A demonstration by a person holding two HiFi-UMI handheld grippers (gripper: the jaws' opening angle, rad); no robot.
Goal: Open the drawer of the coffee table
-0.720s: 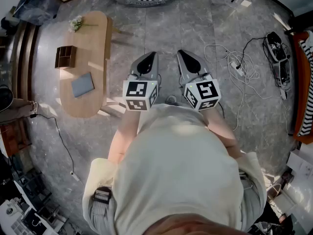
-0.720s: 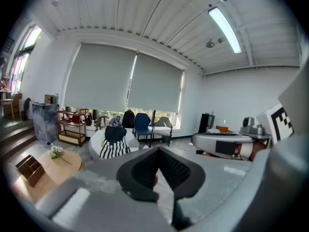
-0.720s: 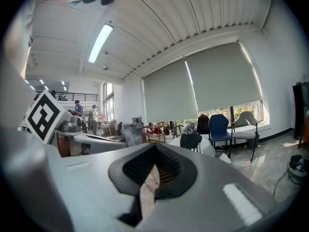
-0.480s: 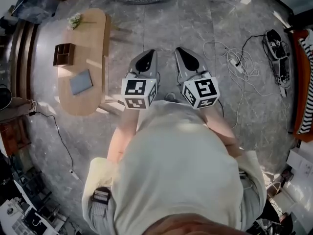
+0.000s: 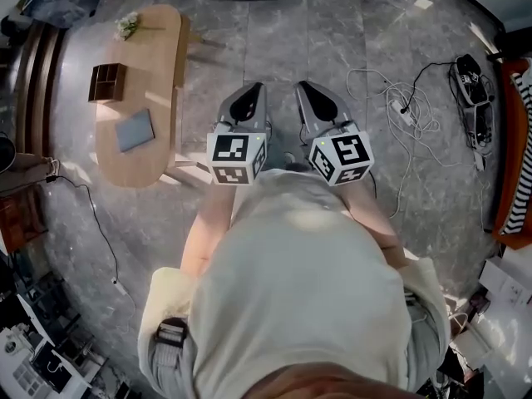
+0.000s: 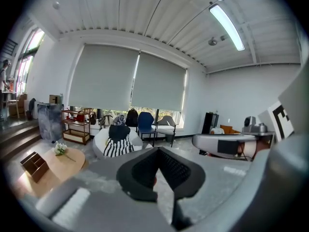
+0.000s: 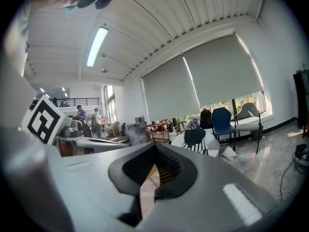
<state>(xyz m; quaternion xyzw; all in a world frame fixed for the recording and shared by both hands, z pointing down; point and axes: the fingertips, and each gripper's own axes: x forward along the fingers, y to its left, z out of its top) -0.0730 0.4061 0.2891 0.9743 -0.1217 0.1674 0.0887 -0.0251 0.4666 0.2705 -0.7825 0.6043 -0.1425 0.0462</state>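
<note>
My left gripper (image 5: 254,90) and right gripper (image 5: 306,86) both have their jaws clenched on nothing; they sit side by side above the grey floor (image 5: 274,48), noses toward twelve o'clock. The coffee table (image 5: 158,65) lies well apart at ten o'clock, bearing a wooden organiser (image 5: 108,82), a grey notebook (image 5: 135,130) and flowers (image 5: 127,25); I cannot make out its drawer.

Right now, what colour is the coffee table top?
Coffee table: light tan wood, best in head view.
</note>
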